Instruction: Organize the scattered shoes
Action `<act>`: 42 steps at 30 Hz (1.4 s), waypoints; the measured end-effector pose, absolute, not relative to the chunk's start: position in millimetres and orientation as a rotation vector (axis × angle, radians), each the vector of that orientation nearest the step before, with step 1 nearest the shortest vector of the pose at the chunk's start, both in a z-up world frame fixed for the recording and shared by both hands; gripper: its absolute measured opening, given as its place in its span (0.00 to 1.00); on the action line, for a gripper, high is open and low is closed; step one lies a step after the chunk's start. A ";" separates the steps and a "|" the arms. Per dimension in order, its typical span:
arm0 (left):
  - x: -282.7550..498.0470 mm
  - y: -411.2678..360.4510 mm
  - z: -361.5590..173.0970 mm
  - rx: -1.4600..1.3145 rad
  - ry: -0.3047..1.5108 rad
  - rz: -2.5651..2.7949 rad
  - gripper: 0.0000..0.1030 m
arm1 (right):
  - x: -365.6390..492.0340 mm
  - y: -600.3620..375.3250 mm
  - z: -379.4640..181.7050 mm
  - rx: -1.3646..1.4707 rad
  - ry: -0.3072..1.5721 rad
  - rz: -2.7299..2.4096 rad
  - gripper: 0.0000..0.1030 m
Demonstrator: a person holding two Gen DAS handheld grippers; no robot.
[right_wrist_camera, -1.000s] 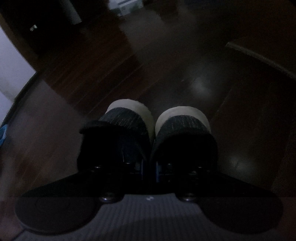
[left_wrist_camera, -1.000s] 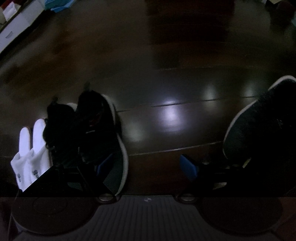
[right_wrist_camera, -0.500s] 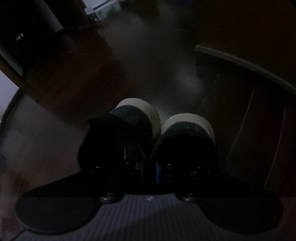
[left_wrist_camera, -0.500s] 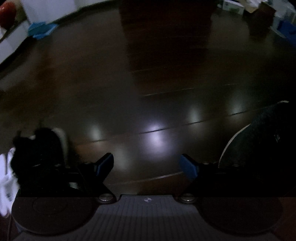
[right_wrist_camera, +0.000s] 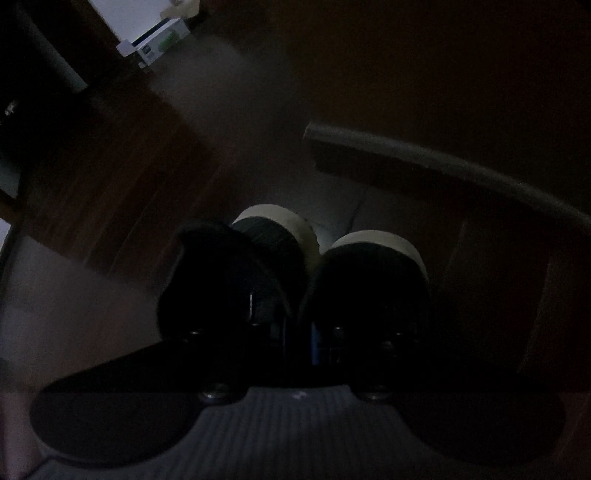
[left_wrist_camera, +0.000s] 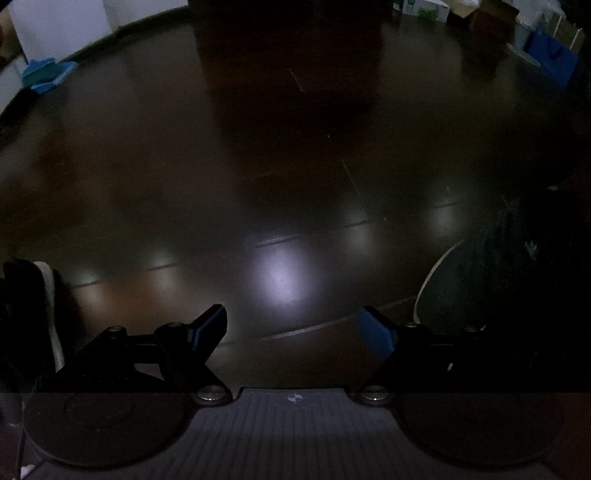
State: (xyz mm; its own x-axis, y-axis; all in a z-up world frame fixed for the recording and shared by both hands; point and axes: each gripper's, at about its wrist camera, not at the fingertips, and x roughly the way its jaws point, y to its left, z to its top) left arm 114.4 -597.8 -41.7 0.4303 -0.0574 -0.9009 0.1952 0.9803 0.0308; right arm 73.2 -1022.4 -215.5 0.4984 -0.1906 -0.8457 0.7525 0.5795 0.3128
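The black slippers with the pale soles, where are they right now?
The pair of black slippers is in the right wrist view, side by side, pinched in the right claw above the dark wood floor.

A dark, glossy wooden floor (left_wrist_camera: 295, 192) shows pale light patches. A blue object (left_wrist_camera: 50, 75) lies far left by a white wall (left_wrist_camera: 59, 26); boxes (left_wrist_camera: 491, 18) stand far right. A white box (right_wrist_camera: 155, 38), perhaps cardboard, sits on the floor.

Left claw (left_wrist_camera: 293, 328) black with blue pads (left_wrist_camera: 376, 334), silver screws, grey ribbed body; right claw (right_wrist_camera: 297, 332) alike
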 end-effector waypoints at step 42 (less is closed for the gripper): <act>171.3 -587.6 -108.2 0.063 1.208 -0.105 0.81 | 37.5 -1099.9 -235.8 0.867 0.799 -0.786 0.46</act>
